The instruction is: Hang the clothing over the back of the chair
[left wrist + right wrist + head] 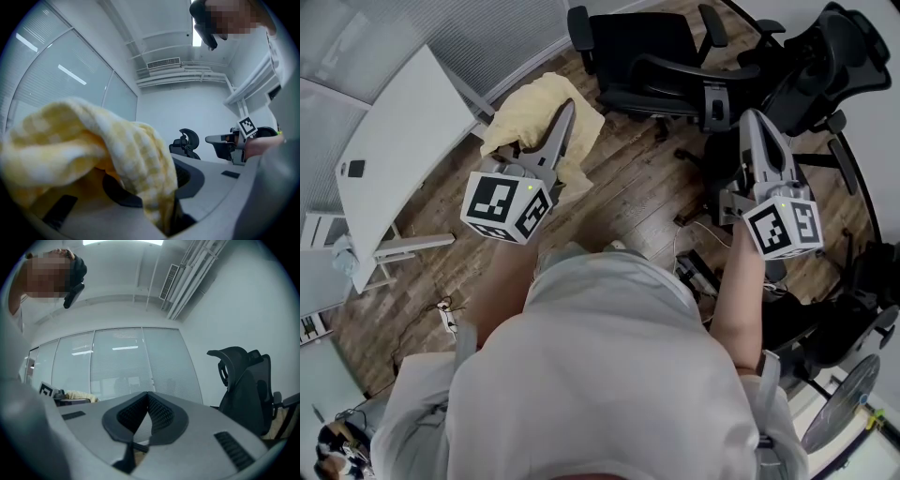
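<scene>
The task is only in its first part, as I judge it. The yellow clothing (525,122) is off the floor (628,192) and held up by my left gripper (568,107), but it is not yet on the black chair (642,52). In the head view it hangs to the left of the chair, near it and not touching it. What is left, I think, is to carry the clothing to the chair, lay it over the back, and let it go.

In the left gripper view the fingers (190,177) are partly closed and pinch one fold of the clothing deep between them. The rest of the cloth bunches up over the left finger and covers much of this view. Another fold falls down the side away from the chair.

My right gripper (754,120) is on the other side of the chair, in front of its right armrest, and well apart from the clothing. Its fingers (161,416) are pressed fully together and there is nothing between them. It could help to spread the cloth once it is at the chair back, but for now it carries nothing.
</scene>
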Available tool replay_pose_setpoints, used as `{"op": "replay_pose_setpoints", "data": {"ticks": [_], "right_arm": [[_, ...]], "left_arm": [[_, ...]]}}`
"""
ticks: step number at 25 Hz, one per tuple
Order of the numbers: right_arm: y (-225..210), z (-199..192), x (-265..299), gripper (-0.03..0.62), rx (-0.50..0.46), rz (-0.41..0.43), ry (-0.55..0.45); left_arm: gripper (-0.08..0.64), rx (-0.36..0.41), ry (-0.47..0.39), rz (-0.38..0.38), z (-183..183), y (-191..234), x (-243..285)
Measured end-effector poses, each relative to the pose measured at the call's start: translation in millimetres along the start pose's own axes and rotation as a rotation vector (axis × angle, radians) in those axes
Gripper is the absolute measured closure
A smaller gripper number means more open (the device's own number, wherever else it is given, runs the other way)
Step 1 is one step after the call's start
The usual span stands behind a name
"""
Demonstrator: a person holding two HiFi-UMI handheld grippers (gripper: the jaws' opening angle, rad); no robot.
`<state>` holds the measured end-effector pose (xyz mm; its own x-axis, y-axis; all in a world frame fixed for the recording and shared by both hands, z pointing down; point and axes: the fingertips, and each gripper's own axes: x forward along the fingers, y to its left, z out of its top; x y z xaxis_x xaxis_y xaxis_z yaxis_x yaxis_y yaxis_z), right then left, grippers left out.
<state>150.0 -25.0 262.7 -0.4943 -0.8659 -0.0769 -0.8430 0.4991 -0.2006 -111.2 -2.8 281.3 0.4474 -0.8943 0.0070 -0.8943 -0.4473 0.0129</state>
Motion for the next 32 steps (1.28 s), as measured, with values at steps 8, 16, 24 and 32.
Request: {"op": "replay_pose_setpoints", "data": {"ticks": [8, 16, 24, 32], "right_arm": [[-2, 0, -2, 0.571, 0.012, 0.011, -0.010], [-1, 0, 4, 0.571, 0.024, 0.022, 0.002], [1, -5, 19, 0.571, 0.019, 0.017, 0.015], [0, -5, 48, 0.571, 0.002, -0.014, 0.027]], "left_arm": [[0.433, 0.009, -0.003, 0.010, 1, -4, -1], [0.433, 0.004, -0.001, 0.018, 5, -2, -1], [0.433, 0.009, 0.000, 0.001, 0, 10, 11], [0.433, 0.004, -0.001, -0.046, 0, 36, 47]]}}
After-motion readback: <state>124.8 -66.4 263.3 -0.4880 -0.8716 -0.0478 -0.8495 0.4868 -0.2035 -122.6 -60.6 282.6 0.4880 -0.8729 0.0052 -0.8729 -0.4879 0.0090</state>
